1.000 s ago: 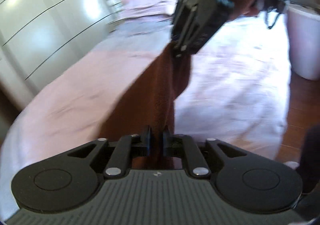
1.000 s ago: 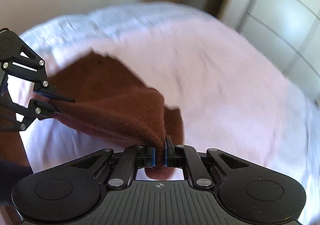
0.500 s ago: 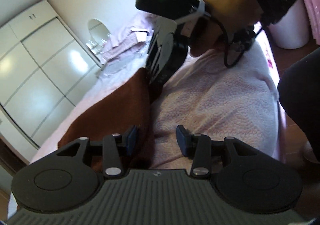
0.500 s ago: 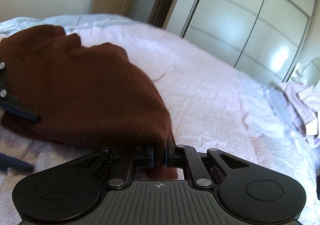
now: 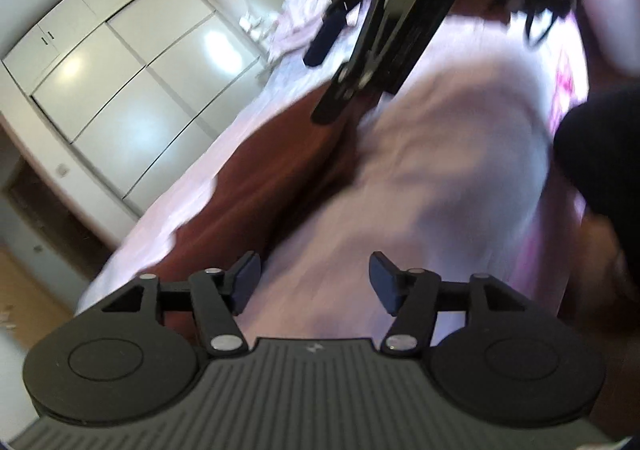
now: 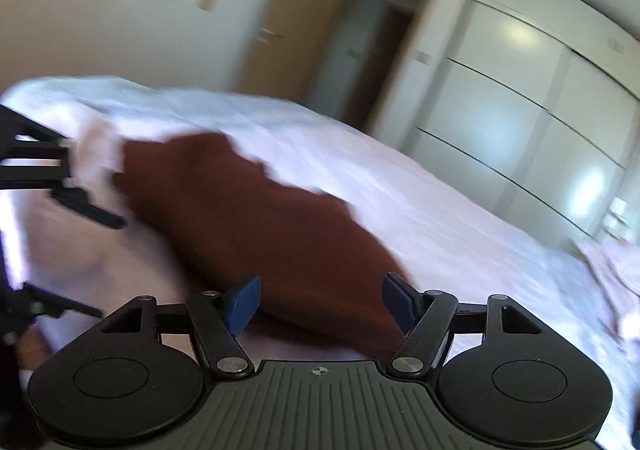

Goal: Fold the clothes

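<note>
Nearest to us, our left gripper (image 5: 314, 282) stands wide apart and empty, its fingers (image 5: 244, 282) hanging above the pink bed (image 5: 460, 169). One finger sits over the near end of the brown garment (image 5: 272, 177); the other is over bare cover. Whether the finger touches the cloth we cannot tell, as the picture is blurred.

Our right gripper (image 6: 320, 304) is likewise released and holds nothing. Its blue pads (image 6: 242, 304) frame the near end of the garment (image 6: 256, 217), which lies just in front of them on the bed (image 6: 440, 217).

The garment is spread flat on the cover, running as a long brown strip from near the bed's close edge toward its middle, with a ragged outline along its far side. In the left view it lies left of the bare cover.

Further on in the left view, the right gripper (image 5: 344, 97) hangs over the garment's far end, with the hand holding it blurred above. In the right view, the left gripper (image 6: 80, 242) shows at the left edge, beside the garment.

Beyond the bed stand a white wardrobe (image 5: 132, 89), seen also in the right view (image 6: 540, 129), and an open doorway (image 6: 372, 41). Some pale clothes (image 5: 296, 25) lie at the bed's far end.
</note>
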Tool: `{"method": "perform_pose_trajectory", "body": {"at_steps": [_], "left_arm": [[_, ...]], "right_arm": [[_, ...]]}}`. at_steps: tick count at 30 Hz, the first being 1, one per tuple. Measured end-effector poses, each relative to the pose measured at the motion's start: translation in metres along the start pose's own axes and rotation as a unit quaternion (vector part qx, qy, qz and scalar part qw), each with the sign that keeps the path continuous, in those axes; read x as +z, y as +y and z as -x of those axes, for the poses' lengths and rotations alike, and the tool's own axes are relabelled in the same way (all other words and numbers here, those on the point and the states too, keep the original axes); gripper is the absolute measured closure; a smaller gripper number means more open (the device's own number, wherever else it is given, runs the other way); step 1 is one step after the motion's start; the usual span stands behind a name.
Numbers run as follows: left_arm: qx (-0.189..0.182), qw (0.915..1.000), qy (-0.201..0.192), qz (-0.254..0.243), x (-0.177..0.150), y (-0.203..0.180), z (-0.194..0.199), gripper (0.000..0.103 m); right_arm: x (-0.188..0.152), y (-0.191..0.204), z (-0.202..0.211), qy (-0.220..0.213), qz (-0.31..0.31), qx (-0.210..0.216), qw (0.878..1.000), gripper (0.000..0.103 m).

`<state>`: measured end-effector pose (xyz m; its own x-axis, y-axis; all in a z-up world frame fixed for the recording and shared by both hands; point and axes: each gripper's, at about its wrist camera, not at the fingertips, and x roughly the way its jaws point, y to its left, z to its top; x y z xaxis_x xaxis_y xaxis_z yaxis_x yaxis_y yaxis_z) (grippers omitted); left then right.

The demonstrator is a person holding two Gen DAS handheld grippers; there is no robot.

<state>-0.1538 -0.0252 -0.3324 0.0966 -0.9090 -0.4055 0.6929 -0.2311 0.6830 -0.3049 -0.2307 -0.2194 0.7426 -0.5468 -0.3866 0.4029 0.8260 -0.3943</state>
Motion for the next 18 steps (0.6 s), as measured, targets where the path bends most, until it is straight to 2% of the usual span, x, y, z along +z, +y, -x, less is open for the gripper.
{"method": "perform_pose_trajectory", "body": {"at_steps": [3, 5, 10, 11, 12, 14, 16, 18], "left_arm": [[0.036, 0.9985, 0.04, -0.01, -0.015, 0.019, 0.009, 0.04], [0.055, 0.9972, 0.05, -0.004, -0.019, 0.034, 0.008, 0.036], [0.084, 0.9941, 0.06, 0.033, -0.035, 0.069, -0.007, 0.036], [0.089, 0.9934, 0.056, 0.045, -0.035, 0.076, -0.009, 0.036], [0.094, 0.9926, 0.049, 0.06, -0.035, 0.083, -0.008, 0.036], [0.105, 0.9907, 0.033, 0.081, -0.032, 0.095, -0.007, 0.036], [0.109, 0.9892, 0.019, 0.096, -0.027, 0.103, -0.008, 0.036], [0.106, 0.9888, 0.009, 0.105, -0.02, 0.108, -0.01, 0.036]], "right_arm": [[0.009, 0.024, -0.019, 0.002, 0.049, 0.033, 0.998, 0.033], [0.015, 0.04, -0.032, 0.003, 0.081, 0.055, 0.995, 0.033], [0.031, 0.08, -0.065, 0.007, 0.161, 0.11, 0.981, 0.036], [0.034, 0.083, -0.074, 0.014, 0.166, 0.12, 0.979, 0.07], [0.041, 0.074, -0.077, 0.01, 0.143, 0.121, 0.982, 0.095], [0.058, 0.047, -0.076, -0.009, 0.077, 0.116, 0.99, 0.096], [0.067, -0.003, -0.052, -0.042, -0.018, 0.076, 0.996, 0.096], [0.075, -0.057, -0.024, -0.077, -0.117, 0.03, 0.99, 0.096]]}}
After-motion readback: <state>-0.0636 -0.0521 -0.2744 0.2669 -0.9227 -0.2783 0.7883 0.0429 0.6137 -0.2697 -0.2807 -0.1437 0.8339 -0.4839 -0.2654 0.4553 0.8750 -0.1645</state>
